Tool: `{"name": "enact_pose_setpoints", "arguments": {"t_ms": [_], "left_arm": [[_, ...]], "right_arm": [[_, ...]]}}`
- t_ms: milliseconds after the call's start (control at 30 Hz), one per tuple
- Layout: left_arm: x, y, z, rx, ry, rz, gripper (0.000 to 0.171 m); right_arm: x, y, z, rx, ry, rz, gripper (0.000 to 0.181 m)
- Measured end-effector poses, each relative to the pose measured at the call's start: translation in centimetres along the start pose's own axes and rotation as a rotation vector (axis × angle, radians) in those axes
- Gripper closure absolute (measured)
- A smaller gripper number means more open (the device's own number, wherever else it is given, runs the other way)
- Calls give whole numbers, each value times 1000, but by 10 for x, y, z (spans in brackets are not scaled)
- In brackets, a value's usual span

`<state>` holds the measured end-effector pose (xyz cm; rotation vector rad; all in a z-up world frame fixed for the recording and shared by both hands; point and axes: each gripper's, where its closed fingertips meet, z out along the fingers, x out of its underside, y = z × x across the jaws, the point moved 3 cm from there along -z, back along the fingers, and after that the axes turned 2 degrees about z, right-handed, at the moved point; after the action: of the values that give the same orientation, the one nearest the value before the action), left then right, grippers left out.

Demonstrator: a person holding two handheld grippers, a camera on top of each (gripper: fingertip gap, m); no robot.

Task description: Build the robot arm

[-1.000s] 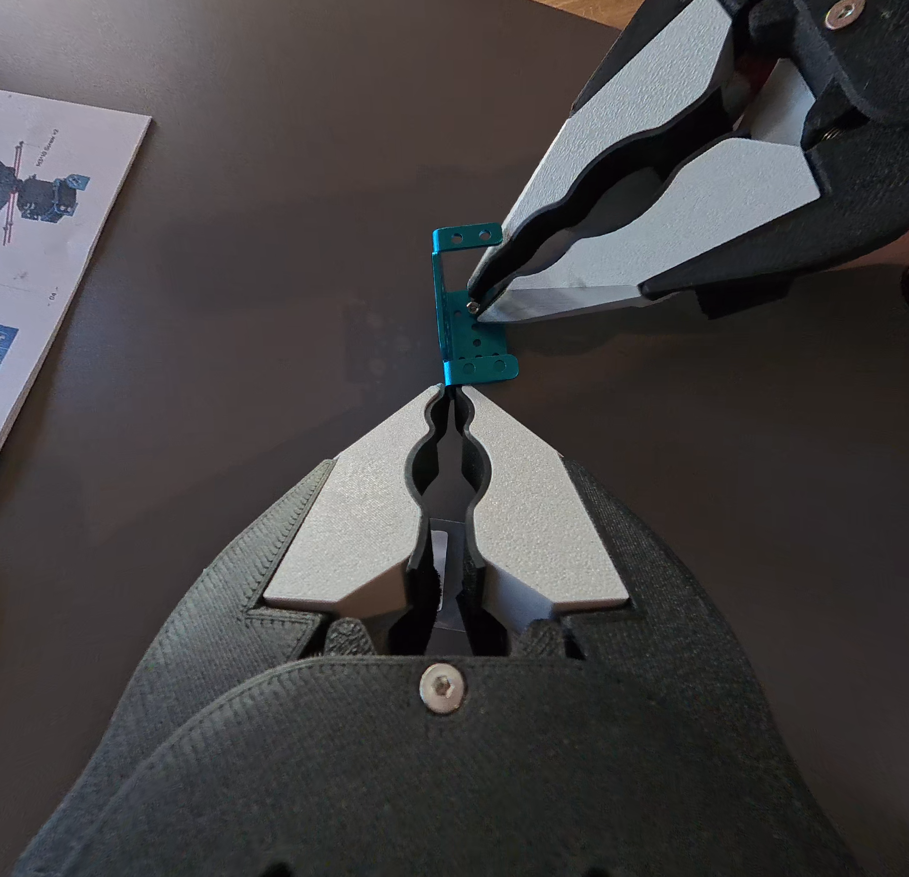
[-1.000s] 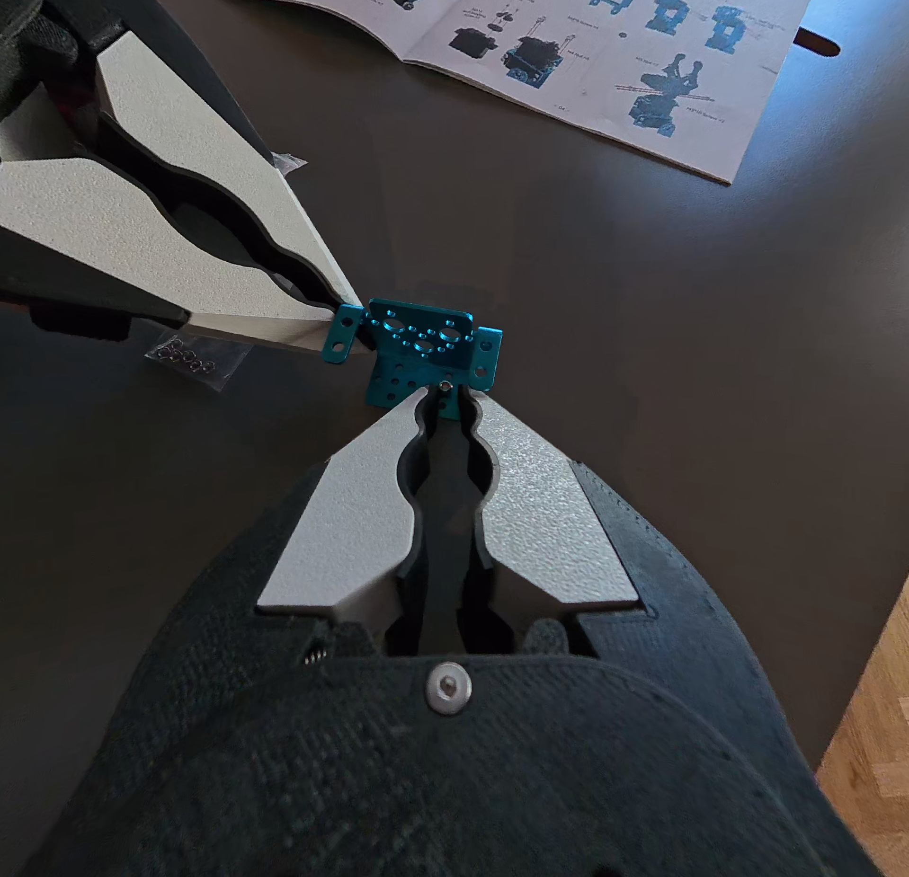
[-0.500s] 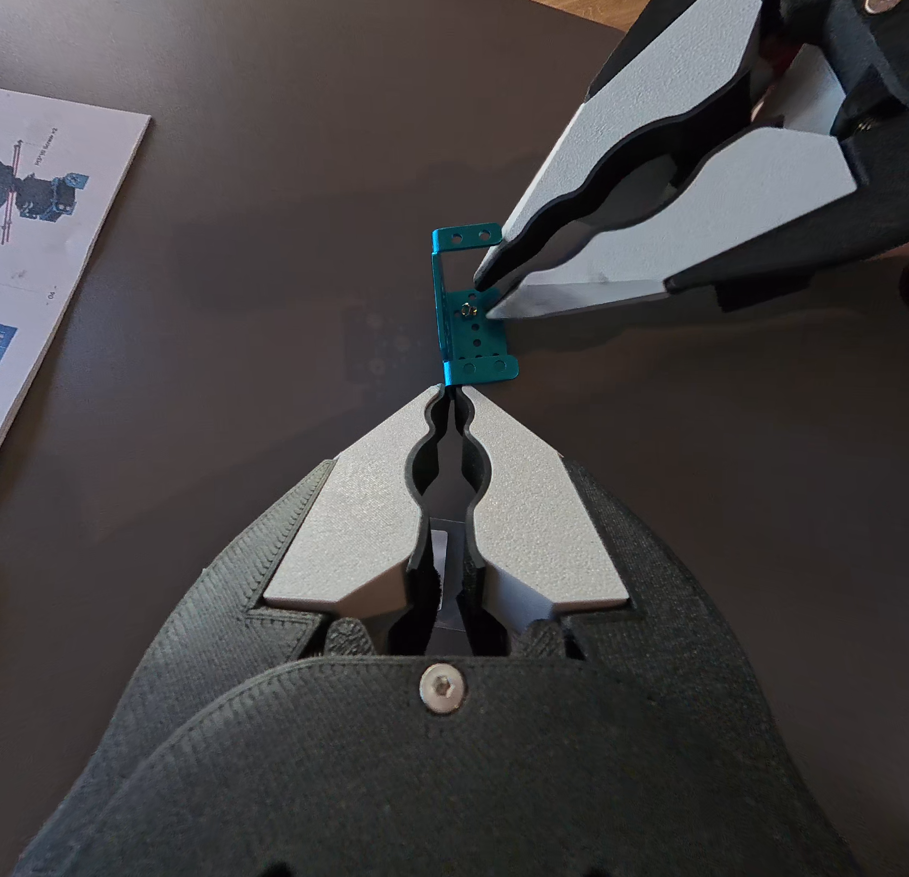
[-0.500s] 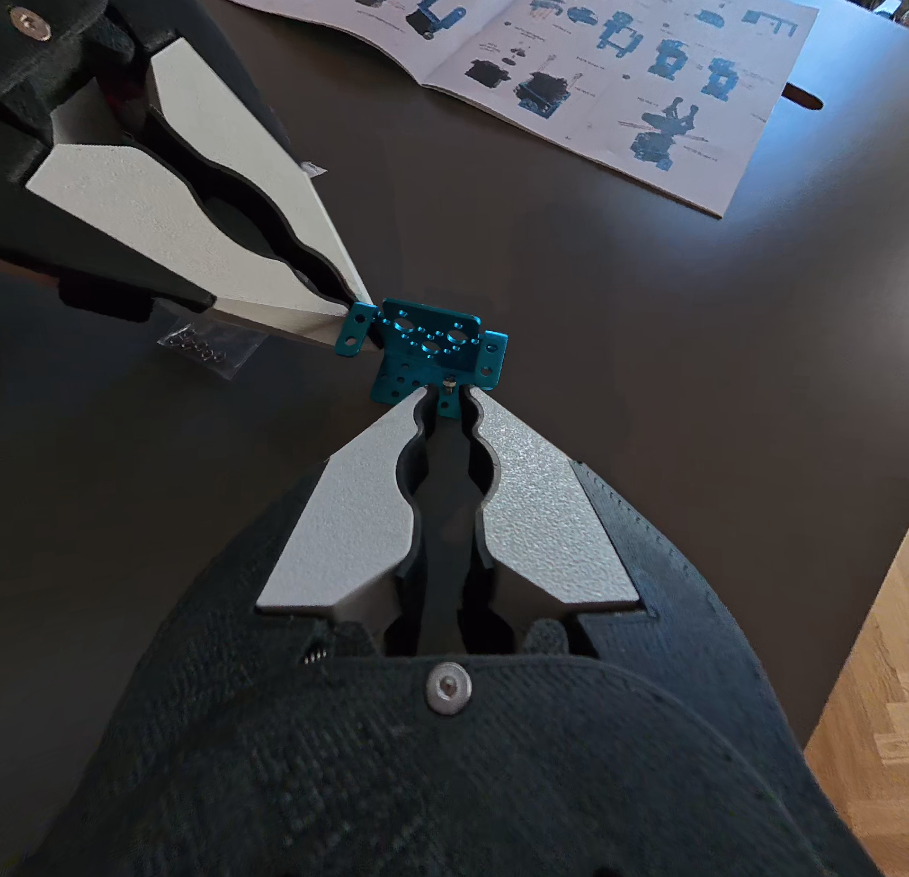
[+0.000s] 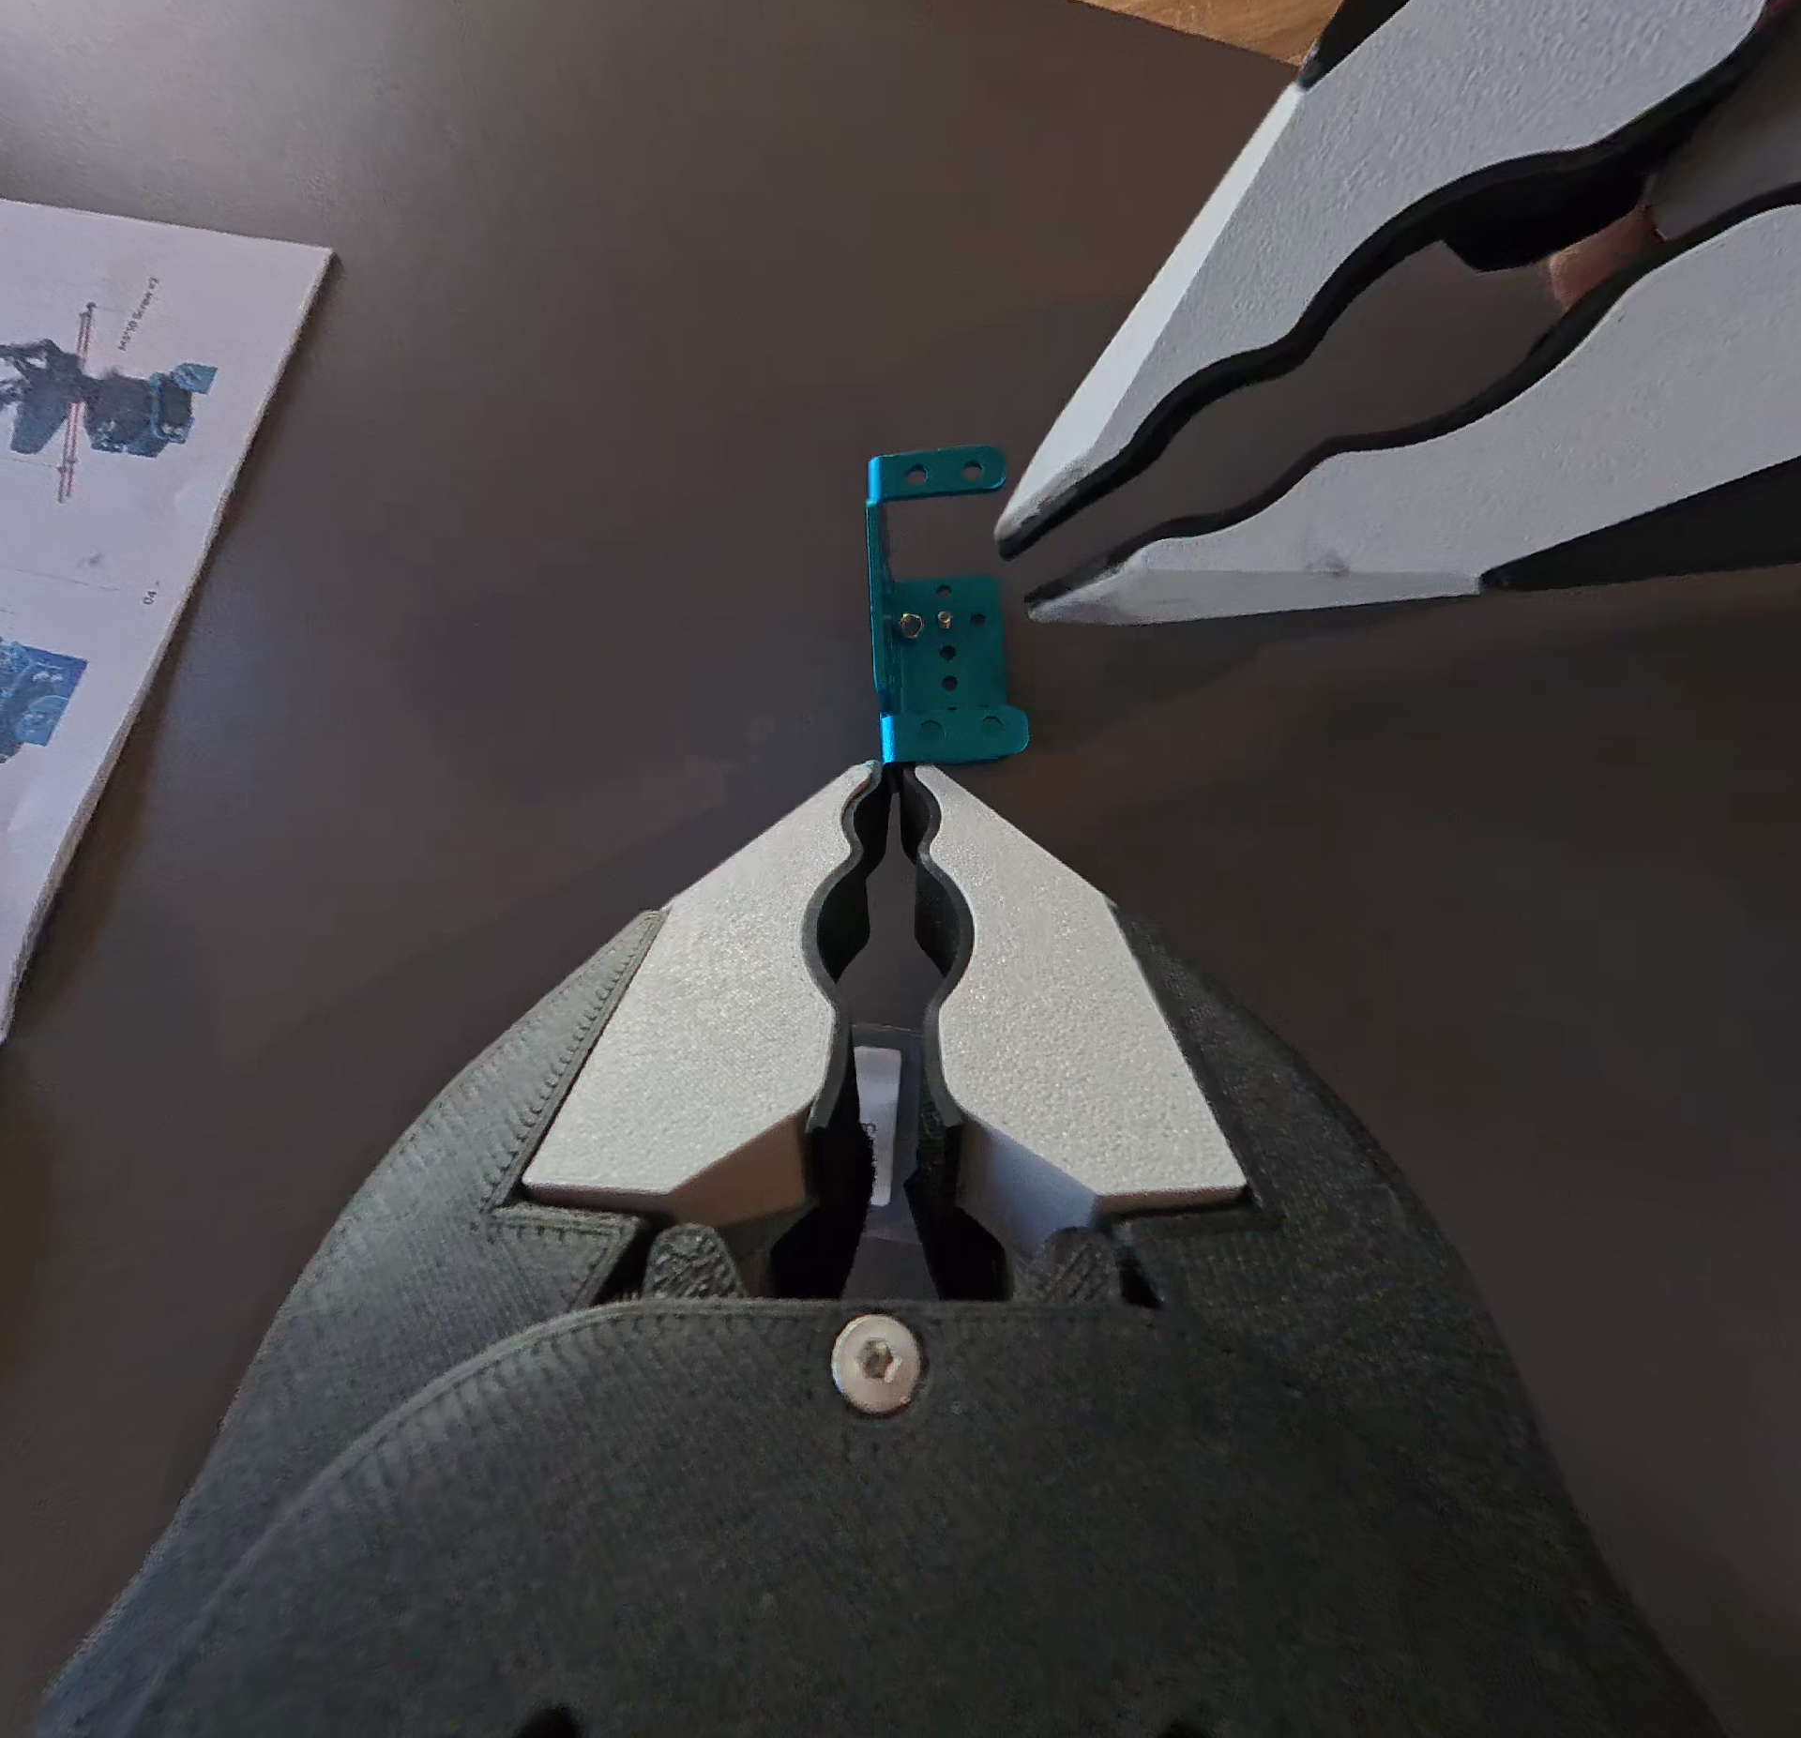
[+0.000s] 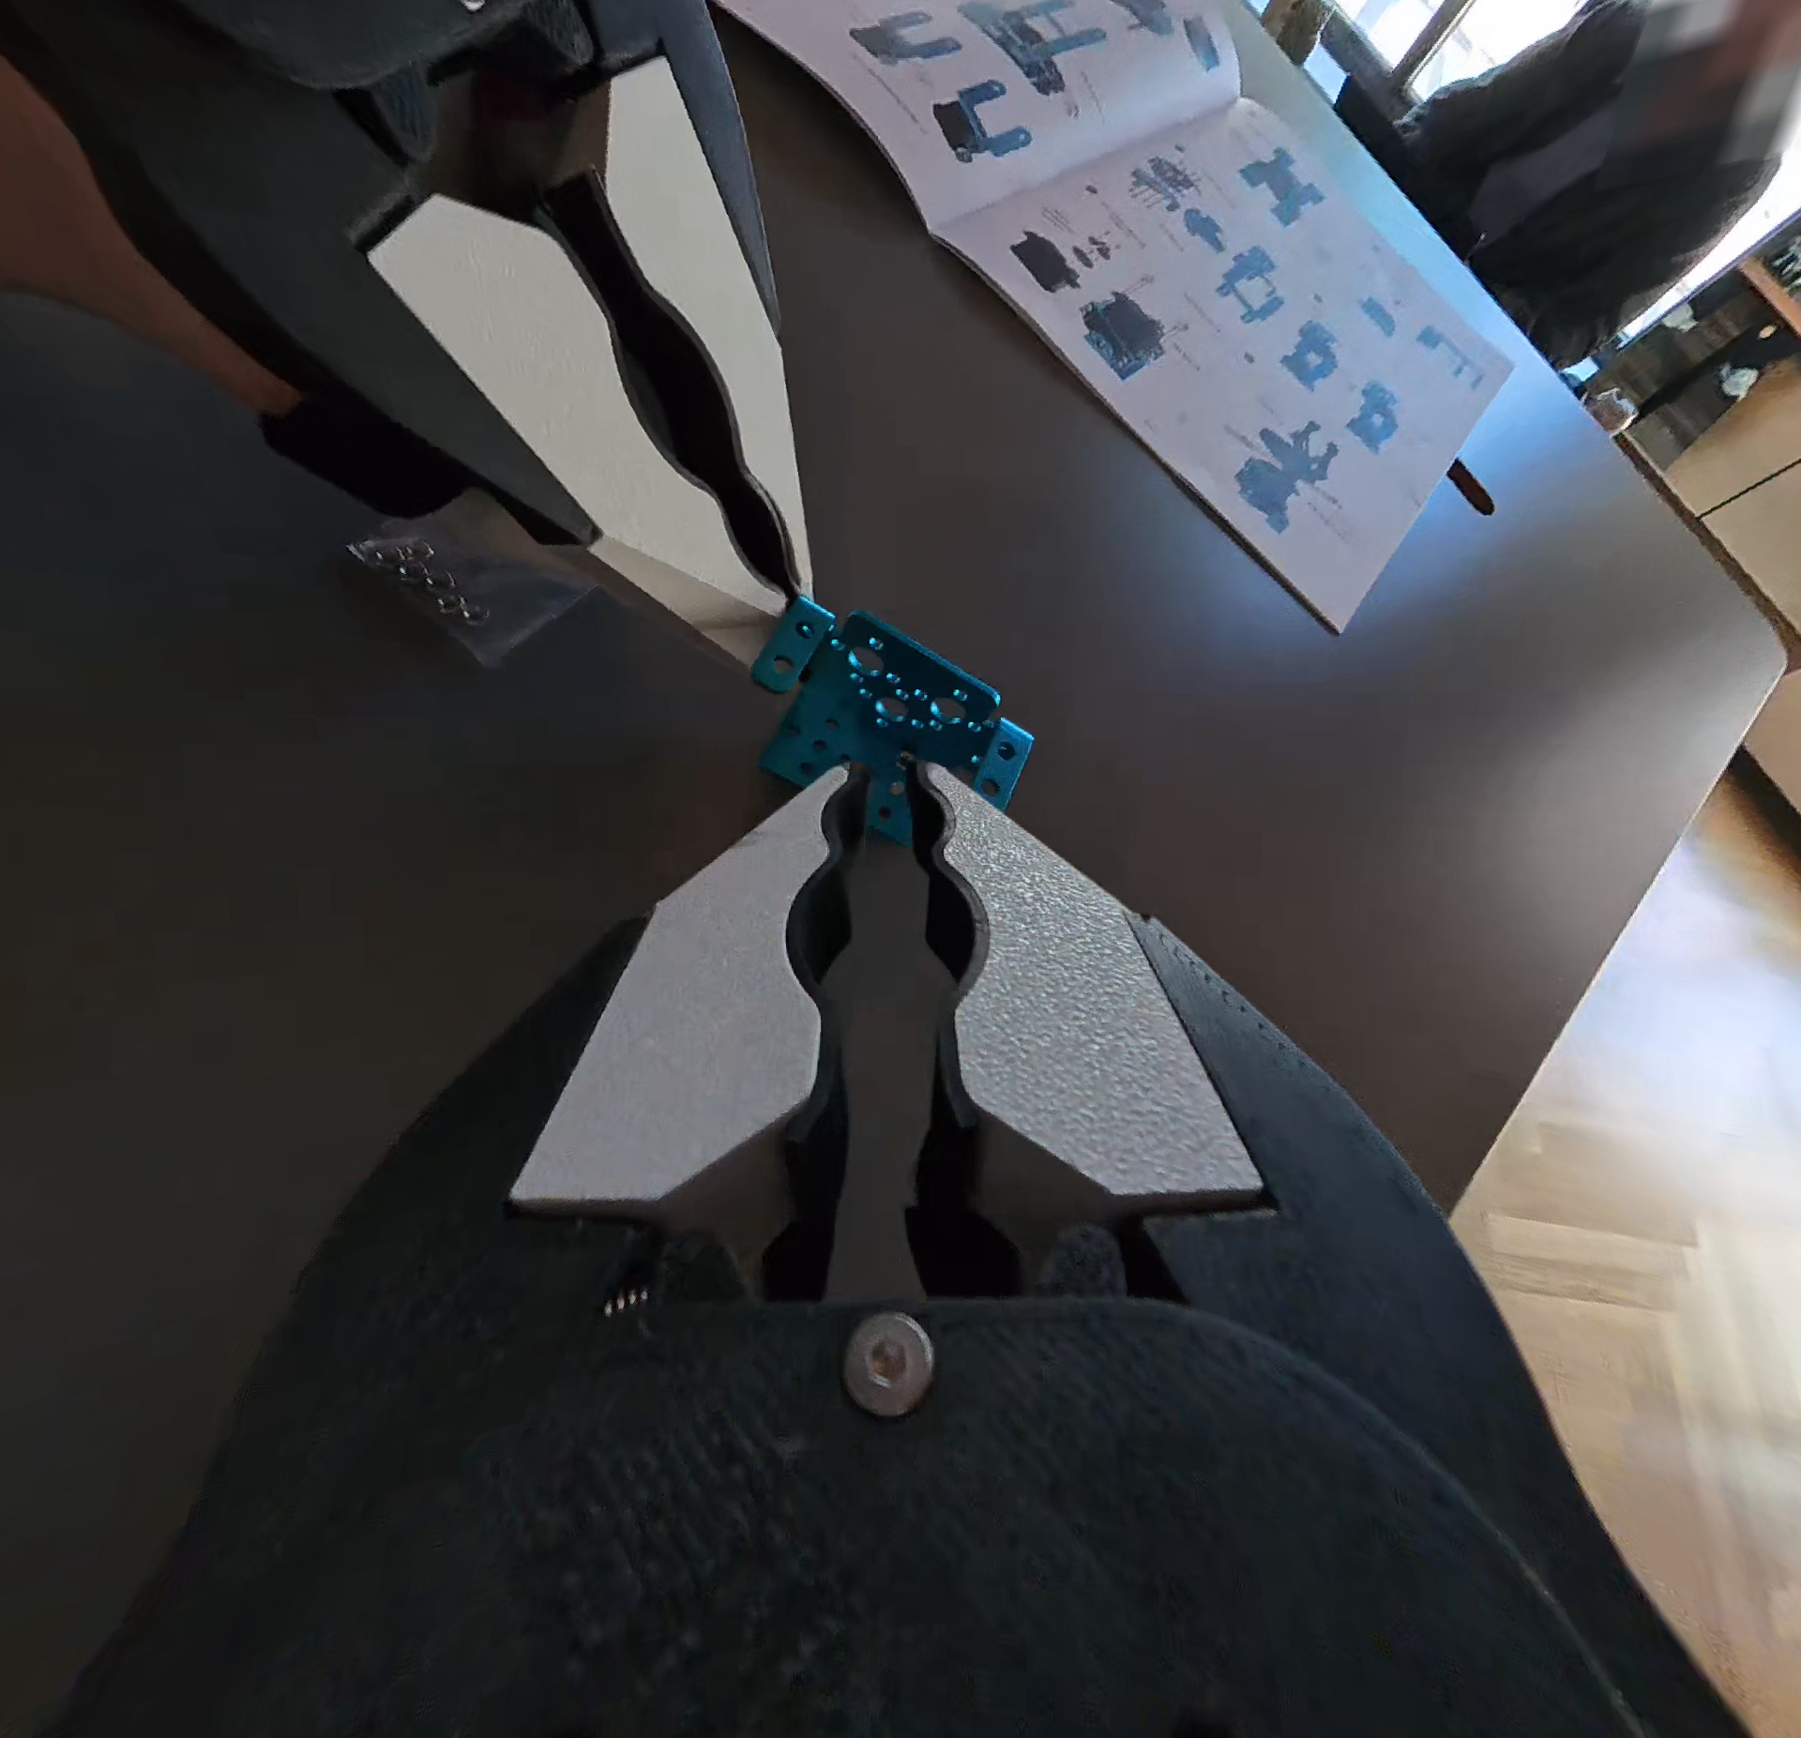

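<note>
Above the dark desk [image 5: 585,229], the left tongs [image 5: 894,773] pinched the blue bracket's [image 5: 940,649] lower edge; the right tongs [image 6: 885,777], slightly parted and empty, hovered just beside it.

Appears a home or office hobby workspace: dark brown table [image 6: 1218,717], open assembly booklet [image 6: 1218,259], herringbone parquet floor [image 6: 1608,1155], bright windows [image 6: 1462,5].

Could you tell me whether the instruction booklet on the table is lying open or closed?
Open. In the right wrist view the booklet lies spread flat on the dark table, two printed pages meeting at a centre fold.
</note>
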<state>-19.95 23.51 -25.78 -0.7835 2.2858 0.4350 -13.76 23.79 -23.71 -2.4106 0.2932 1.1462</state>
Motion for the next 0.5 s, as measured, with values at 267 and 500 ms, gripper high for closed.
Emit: {"name": "enact_pose_setpoints", "arguments": {"t_ms": [267, 500], "left_arm": [[1, 3, -1, -59, 1, 99, 171], [8, 7, -3, -3, -8, 40, 170]], "right_arm": [[9, 2, 2, -18, -17, 100, 173], [11, -2, -1, -10, -22, 119, 172]]}}
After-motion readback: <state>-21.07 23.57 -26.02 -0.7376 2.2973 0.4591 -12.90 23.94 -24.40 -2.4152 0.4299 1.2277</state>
